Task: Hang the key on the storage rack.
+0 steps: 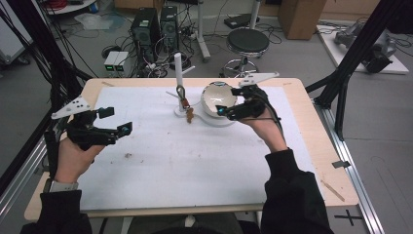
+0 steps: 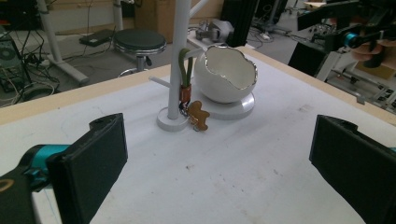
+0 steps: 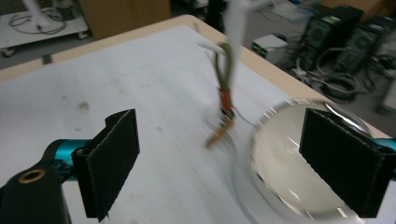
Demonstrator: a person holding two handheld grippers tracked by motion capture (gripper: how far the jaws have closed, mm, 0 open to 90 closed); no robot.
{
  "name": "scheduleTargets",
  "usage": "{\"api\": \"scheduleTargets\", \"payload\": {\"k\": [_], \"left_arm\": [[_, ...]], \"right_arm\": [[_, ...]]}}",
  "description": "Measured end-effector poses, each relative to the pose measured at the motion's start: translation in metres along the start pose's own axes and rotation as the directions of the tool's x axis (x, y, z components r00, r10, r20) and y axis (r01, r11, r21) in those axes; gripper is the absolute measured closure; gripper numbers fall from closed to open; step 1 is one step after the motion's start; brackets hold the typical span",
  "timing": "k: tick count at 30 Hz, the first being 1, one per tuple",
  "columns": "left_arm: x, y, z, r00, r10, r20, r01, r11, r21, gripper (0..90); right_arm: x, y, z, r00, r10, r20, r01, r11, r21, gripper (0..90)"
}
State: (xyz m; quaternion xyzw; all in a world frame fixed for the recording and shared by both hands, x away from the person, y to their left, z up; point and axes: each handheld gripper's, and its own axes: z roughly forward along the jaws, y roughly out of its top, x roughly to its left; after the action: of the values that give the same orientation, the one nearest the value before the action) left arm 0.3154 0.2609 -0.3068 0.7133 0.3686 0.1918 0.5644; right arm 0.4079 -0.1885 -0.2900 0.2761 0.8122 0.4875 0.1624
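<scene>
R gripper [image 1: 233, 101] sits just beside the egg-shaped bowl [image 1: 217, 99] at its 3 o'clock in the high view, jaws spread wide w/ nothing between them; in the right gripper view one pad [image 3: 343, 165] hangs over the bowl's rim, the other pad [image 3: 112, 161] over bare table, so no grip on anything. L gripper [image 1: 111, 126] is well apart at the table's 9 o'clock side, jaws also spread and empty. The thing this seems to be about is the keychain [image 1: 185, 105]: green loop hooked on a peg of the white stand [image 1: 178, 73], orange clip below, gingerbread charm [image 2: 199, 115] dangling down to touch the stand's base, right beside the bowl's foot at its 9 o'clock. Stand and bowl are nearly touching at their bases near table centre [image 1: 160, 161], toward 12. Judging by the layout, the step in hand is going for the keychain w/ the R gripper. To do it well: come in from 3 o'clock low and slow, clear of the bowl rim (thin, looks fragile, could tip), pinch the loop or clip rather than the charm, then lift up and off the peg before pulling away, else the light stand probably drags along. L gripper could steady the stand's base if needed.
</scene>
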Motion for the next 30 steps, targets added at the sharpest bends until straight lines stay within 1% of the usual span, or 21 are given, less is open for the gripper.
{"api": "scheduleTargets", "payload": {"k": [1,2,3,4,6,7,8,9,11,12,13,15,17,18,20,21,23,24,28,29,30], "left_arm": [[0.000,0.001,0.002,1.0000,0.003,-0.001,-0.003,1.0000,0.001,4.7],[0.000,0.001,0.004,1.0000,0.005,-0.002,-0.005,1.0000,0.001,4.7],[0.000,0.002,0.006,1.0000,0.006,-0.004,-0.006,1.0000,0.000,4.7],[0.000,0.002,0.008,1.0000,0.005,-0.002,-0.005,1.0000,-0.003,4.7],[-0.001,0.003,0.013,0.9995,0.008,0.032,-0.007,0.9998,-0.017,4.7],[-0.003,0.003,0.017,0.9989,0.014,0.044,-0.014,0.9998,-0.015,4.7],[-0.004,0.003,0.021,0.9990,0.014,0.043,-0.014,0.9999,-0.005,4.7],[-0.005,0.004,0.024,0.9989,0.009,0.046,-0.009,1.0000,0.002,4.7],[-0.005,0.004,0.030,0.9982,0.011,0.059,-0.011,0.9999,0.006,4.7],[-0.005,0.004,0.031,0.9982,0.011,0.058,-0.011,0.9999,0.006,4.7],[-0.004,0.004,0.033,0.9983,0.010,0.058,-0.010,0.9999,0.007,4.7],[-0.003,0.005,0.035,0.9983,0.004,0.057,-0.004,1.0000,0.004,4.7],[-0.002,0.005,0.035,0.9986,0.001,0.053,-0.001,1.0000,0.005,4.7],[-0.002,0.006,0.036,0.9986,0.000,0.053,0.000,1.0000,0.001,4.7],[-0.002,0.006,0.036,0.9989,0.001,0.046,-0.001,1.0000,-0.003,4.7],[-0.003,0.006,0.037,0.9988,0.005,0.049,-0.005,1.0000,-0.005,4.7],[-0.006,0.008,0.039,0.9986,0.018,0.049,-0.018,0.9998,-0.001,4.7],[-0.008,0.009,0.040,0.9983,0.022,0.054,-0.022,0.9997,0.000,4.7],[-0.012,0.010,0.042,0.9979,0.030,0.057,-0.031,0.9995,0.000,4.7],[-0.012,0.010,0.042,0.9978,0.031,0.059,-0.031,0.9995,0.004,4.7],[-0.012,0.010,0.042,0.9979,0.032,0.056,-0.032,0.9995,0.006,4.7]], "right_arm": [[0.000,0.000,0.000,1.0000,0.000,0.000,0.000,1.000,0.000,11.9],[-0.008,-0.009,-0.015,0.9991,0.032,0.027,-0.031,0.999,-0.019,11.9],[-0.008,-0.009,-0.015,0.9991,0.032,0.027,-0.031,0.999,-0.019,11.9],[-0.015,-0.018,-0.030,0.9971,0.061,0.044,-0.060,0.997,-0.039,11.9],[-0.022,-0.026,-0.046,0.9939,0.092,0.060,-0.088,0.994,-0.060,11.9],[-0.022,-0.026,-0.046,0.9939,0.092,0.060,-0.088,0.994,-0.060,11.9],[-0.029,-0.035,-0.062,0.9886,0.127,0.081,-0.120,0.989,-0.085,11.8],[-0.029,-0.035,-0.062,0.9886,0.127,0.081,-0.120,0.989,-0.085,11.8],[-0.036,-0.044,-0.078,0.9814,0.164,0.099,-0.154,0.982,-0.110,11.9],[-0.039,-0.052,-0.093,0.9761,0.189,0.107,-0.175,0.976,-0.130,11.8],[-0.039,-0.052,-0.093,0.9761,0.189,0.107,-0.175,0.976,-0.130,11.8],[-0.040,-0.060,-0.108,0.9707,0.206,0.123,-0.188,0.971,-0.146,11.7],[-0.040,-0.069,-0.123,0.9659,0.213,0.148,-0.192,0.971,-0.144,11.7],[-0.040,-0.069,-0.123,0.9659,0.213,0.148,-0.192,0.971,-0.144,11.7],[-0.039,-0.075,-0.132,0.9615,0.208,0.180,-0.186,0.974,-0.131,11.7],[-0.039,-0.079,-0.137,0.9552,0.211,0.208,-0.190,0.975,-0.116,11.7],[-0.040,-0.080,-0.139,0.9544,0.208,0.215,-0.188,0.976,-0.110,11.7],[-0.040,-0.083,-0.143,0.9528,0.221,0.208,-0.200,0.973,-0.116,11.7],[-0.039,-0.087,-0.147,0.9545,0.226,0.195,-0.206,0.972,-0.117,11.7],[-0.038,-0.089,-0.147,0.9560,0.220,0.194,-0.207,0.975,-0.085,11.7],[-0.038,-0.089,-0.147,0.9560,0.220,0.194,-0.207,0.975,-0.085,11.7]]}}
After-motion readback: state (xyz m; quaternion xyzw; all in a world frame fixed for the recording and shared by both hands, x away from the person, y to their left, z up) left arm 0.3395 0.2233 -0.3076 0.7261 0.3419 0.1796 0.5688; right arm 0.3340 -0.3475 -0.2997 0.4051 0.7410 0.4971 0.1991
